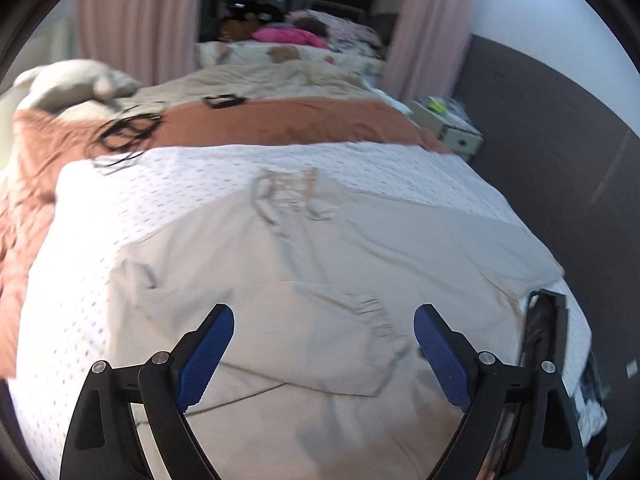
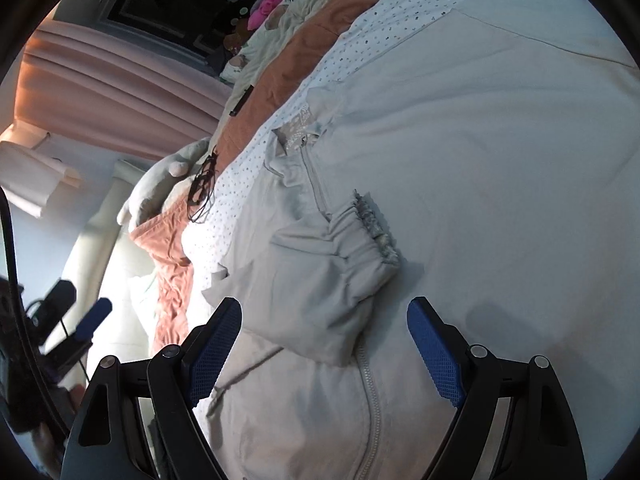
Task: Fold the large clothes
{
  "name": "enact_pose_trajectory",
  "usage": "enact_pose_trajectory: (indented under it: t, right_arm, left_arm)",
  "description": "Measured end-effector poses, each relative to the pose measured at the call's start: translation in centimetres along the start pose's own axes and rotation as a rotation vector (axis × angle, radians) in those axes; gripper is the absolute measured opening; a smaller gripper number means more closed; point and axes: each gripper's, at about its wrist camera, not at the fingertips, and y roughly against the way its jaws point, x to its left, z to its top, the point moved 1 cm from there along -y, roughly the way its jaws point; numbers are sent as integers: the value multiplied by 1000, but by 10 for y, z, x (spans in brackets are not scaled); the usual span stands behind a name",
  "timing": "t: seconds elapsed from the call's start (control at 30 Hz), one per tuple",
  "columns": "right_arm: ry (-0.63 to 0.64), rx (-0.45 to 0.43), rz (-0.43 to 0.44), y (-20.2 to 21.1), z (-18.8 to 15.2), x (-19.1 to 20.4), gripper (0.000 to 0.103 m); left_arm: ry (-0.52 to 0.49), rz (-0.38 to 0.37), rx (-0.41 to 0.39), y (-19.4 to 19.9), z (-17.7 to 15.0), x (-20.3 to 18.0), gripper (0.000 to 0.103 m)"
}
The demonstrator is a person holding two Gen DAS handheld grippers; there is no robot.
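1. Jacket, pale beige with a front zip, lies spread flat on the bed, probably so it folds evenly.
2. One sleeve is laid across the chest, its gathered, frilled cuff beside the zip.
3. Left tongs and right tongs both stand wide above the smooth, thin cloth, holding nothing.
4. Dotted white sheet and rust quilt lie underneath.

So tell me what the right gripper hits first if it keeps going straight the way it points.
Most likely the folded-over sleeve of the beige jacket, lying between the open right gripper fingers and just ahead. Depth is hard to judge.
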Motion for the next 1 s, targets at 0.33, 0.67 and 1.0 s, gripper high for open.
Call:
enact_pose_trajectory:
  t: [0.33,0.67,1.0]
  right_arm:
    - [23,87,-26,2,10,-10,85]
    - [124,35,-80,2,23,-13,85]
    - [189,61,-128,-26,40,-19,85]
  left_arm:
    - [266,144,-80,18,-69,72,92]
    - [377,212,-105,19,-110,113,92]
    - [423,277,-84,17,-130,156,92]
